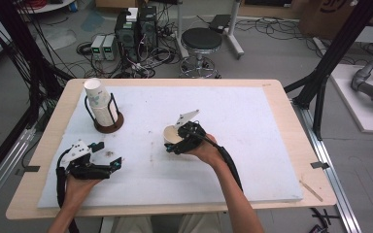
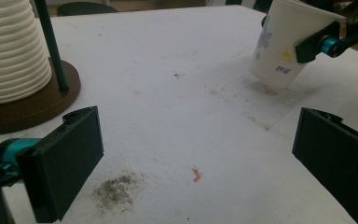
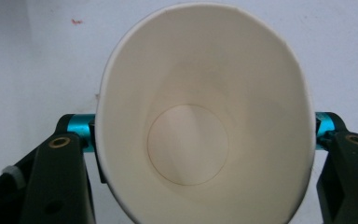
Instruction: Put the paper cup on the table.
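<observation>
Grey floor [image 1: 272, 53], black stool [image 1: 201, 41], tangled cables [image 1: 145, 60].

Logged on the desk [image 1: 291, 116]: white foam mat [image 1: 243, 111], covering nearly the whole top, wooden rim left bare.

Beyond the left claw [image 1: 108, 155], well apart from it: stack of paper cups [image 1: 97, 103], upside down, inside a black wire holder on a round brown base [image 1: 110, 127].

Between the jaws of the left claw, on the mat: grey dust smudge [image 2: 116, 189]; just beside it, toward the right claw [image 1: 175, 143], an orange speck [image 2: 196, 175].

Far beyond the right claw, on the floor: black round stool [image 1: 201, 40]. To its left, two dark computer towers [image 1: 136, 28], two small grey boxes [image 1: 103, 47], tangled cables [image 1: 148, 59].
</observation>
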